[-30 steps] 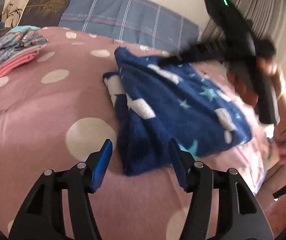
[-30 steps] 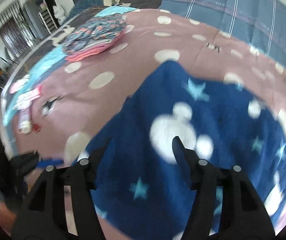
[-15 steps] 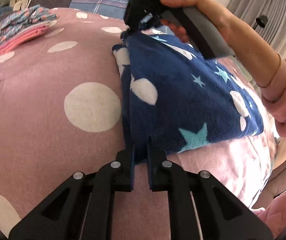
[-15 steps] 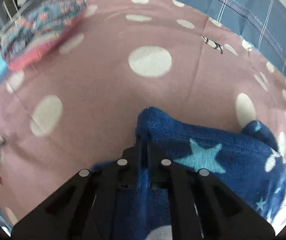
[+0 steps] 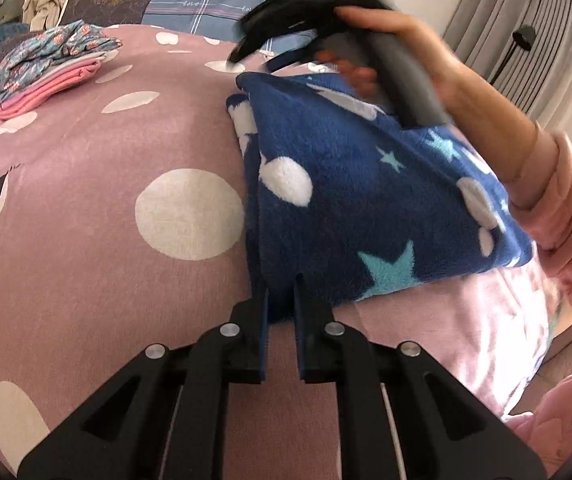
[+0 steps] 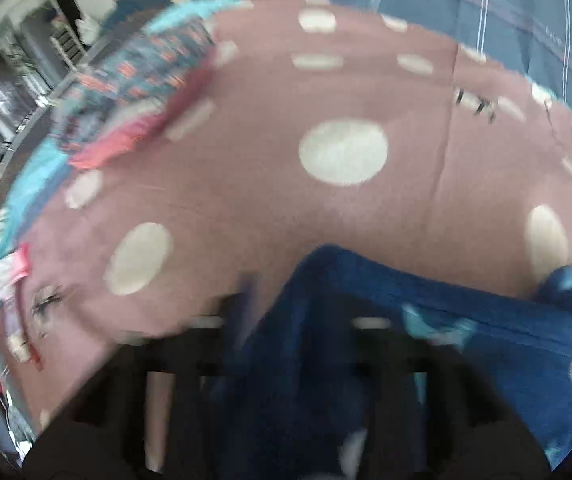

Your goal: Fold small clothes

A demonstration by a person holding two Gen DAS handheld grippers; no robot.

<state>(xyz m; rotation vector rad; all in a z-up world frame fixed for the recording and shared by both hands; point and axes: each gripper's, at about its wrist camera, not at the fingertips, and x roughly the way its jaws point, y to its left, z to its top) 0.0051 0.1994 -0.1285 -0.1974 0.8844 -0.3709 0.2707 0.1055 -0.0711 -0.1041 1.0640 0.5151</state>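
Observation:
A dark blue fleece garment (image 5: 346,184) with white spots and light blue stars lies folded on the pink spotted bedspread (image 5: 85,208). My left gripper (image 5: 279,296) is shut on its near corner. In the left wrist view my right gripper (image 5: 261,56), blurred and held by a hand, hovers just above the garment's far corner with its fingers apart. The right wrist view is motion-blurred: the right gripper (image 6: 306,312) is open over the blue garment (image 6: 466,340), whose far corner shows between the fingers.
A stack of folded clothes (image 5: 49,64), floral on top and pink below, sits at the bed's far left and also shows as the folded stack (image 6: 137,92). Blue plaid pillows (image 5: 213,0) line the headboard. A pink sleeve (image 5: 558,208) crosses the right side.
My right gripper, shut on the garment's far corner half a second ago, has opened and lifted off it. The left gripper closed on the near corner a second ago and stays shut.

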